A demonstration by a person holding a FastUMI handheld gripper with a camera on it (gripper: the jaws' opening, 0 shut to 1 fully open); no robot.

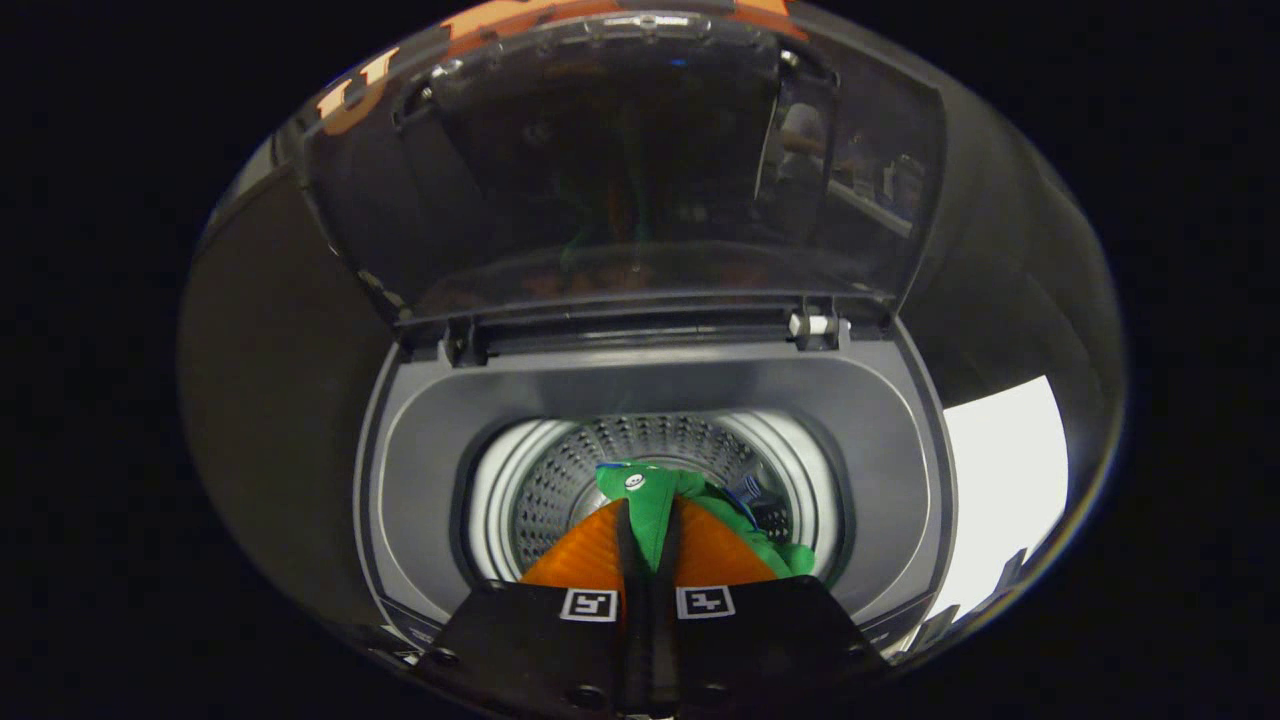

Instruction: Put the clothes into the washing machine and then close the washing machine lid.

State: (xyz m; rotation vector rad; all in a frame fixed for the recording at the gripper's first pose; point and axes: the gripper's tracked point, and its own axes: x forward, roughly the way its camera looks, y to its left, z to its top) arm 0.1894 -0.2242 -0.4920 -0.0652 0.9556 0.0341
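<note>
the tool pinches the green garment over the drum, apparently ready for release; the lid stands raised.

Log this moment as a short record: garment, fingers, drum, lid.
garment: green garment, pinched between the fingers, hanging over the drum opening
gripper: fingers closed on the garment, just above the washing machine's mouth
drum: perforated metal, visible beyond the fingers
lid: transparent, raised upright behind the opening, not yet closed
</note>
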